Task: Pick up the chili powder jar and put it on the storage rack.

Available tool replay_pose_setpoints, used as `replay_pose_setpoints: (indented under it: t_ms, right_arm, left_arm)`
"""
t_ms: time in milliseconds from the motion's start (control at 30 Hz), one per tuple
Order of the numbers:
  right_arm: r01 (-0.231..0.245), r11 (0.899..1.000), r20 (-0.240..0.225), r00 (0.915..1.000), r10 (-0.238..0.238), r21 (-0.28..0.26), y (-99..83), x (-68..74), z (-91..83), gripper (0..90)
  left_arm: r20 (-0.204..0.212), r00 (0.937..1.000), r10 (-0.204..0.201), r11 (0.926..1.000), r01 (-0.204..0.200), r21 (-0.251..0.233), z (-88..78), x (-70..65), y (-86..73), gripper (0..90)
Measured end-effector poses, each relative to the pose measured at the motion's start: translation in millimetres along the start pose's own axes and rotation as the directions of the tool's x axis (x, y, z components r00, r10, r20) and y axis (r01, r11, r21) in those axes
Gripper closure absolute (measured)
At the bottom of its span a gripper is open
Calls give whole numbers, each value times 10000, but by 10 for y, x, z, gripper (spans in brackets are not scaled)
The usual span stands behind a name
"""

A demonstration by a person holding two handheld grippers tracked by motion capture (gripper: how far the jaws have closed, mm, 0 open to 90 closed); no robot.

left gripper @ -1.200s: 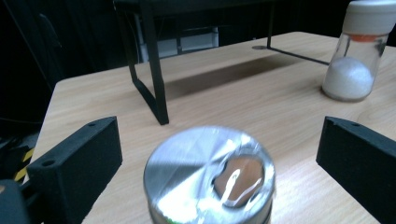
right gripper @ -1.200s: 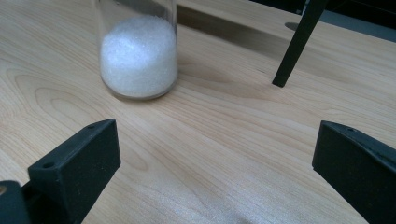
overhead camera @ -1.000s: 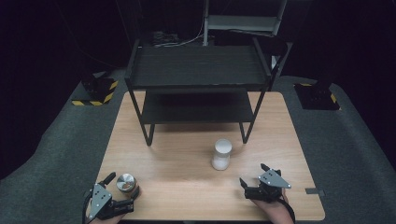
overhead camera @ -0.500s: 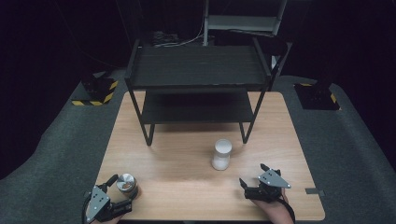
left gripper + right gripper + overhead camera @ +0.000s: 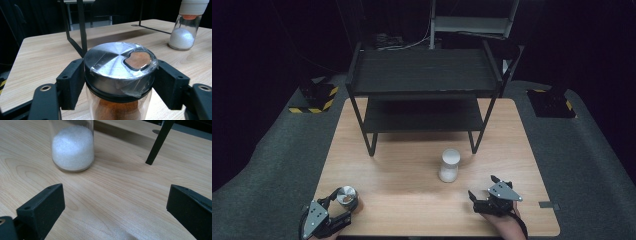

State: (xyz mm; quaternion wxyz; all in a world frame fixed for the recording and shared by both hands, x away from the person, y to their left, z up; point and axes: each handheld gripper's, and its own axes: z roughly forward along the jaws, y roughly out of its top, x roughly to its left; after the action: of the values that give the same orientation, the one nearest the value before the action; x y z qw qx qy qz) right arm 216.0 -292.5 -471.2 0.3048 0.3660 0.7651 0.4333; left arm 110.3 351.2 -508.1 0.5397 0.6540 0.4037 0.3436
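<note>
At the near left corner of the table (image 5: 412, 220), the left gripper (image 5: 117, 82) has just been closing, and its two black pads (image 5: 71, 83) now press against either side of a spice jar (image 5: 120, 75), just under the lid. The jar is clear glass with brownish-orange powder inside and a brushed metal lid; crinkled clear tape covers a pouring hole through which the same powder shows. No label or writing can be read on it. In the high view the jar (image 5: 347, 196) stands upright close to the table's near edge, between the gripper's jaws.

Near the right end of the near edge, the right gripper (image 5: 492, 199) rests in a hand (image 5: 504, 225). Its jaws stand wide apart over bare wood, holding and touching nothing.

Farther in, toward the middle of the table, stands a salt shaker (image 5: 449, 165), upright, clear glass with white grains and a white cap, well apart from both grippers. It carries no readable print.

Beyond it, a black two-level shelf (image 5: 422, 70) stands along the far edge.
</note>
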Motion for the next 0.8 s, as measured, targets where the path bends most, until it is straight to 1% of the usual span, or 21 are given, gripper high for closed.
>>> replay_pose_setpoints:
  t_ms: [100,167,267,400,600,667,733,800]
  right_arm:
    - [-19,10000,-11,10000,19,-3,-1,-3,-1,13]
    - [-42,10000,-16,10000,42,-5,-1,-5,0,13]
    - [-77,10000,-18,10000,77,-10,-2,-7,-1,13]
    - [-64,10000,-8,10000,64,-23,-5,-5,-2,13]
    - [-106,9999,-14,9999,106,-29,-6,-9,-3,13]
    - [-124,9999,-50,9999,124,-40,-8,-22,-2,13]
    - [-13,10000,31,10000,13,-20,-8,-18,-4,13]
    - [-87,10000,39,10000,87,-17,-10,-26,-6,13]
  left_arm:
    - [1,10000,80,10000,-80,-3,0,-6,4,328]
    - [-12,10000,57,10000,-57,-12,0,-9,3,329]
    - [-54,10000,-51,10000,51,4,-3,-13,9,333]
    - [-94,9999,-91,10000,92,33,-3,-23,18,334]
    - [-179,9994,-299,9996,299,-12,-7,-27,13,335]
    - [-196,9994,-295,9996,295,-12,-11,-31,14,335]
    - [-215,9992,-323,9995,323,-12,-17,-36,16,336]
    - [-243,9991,-343,9994,343,2,-20,-39,22,336]
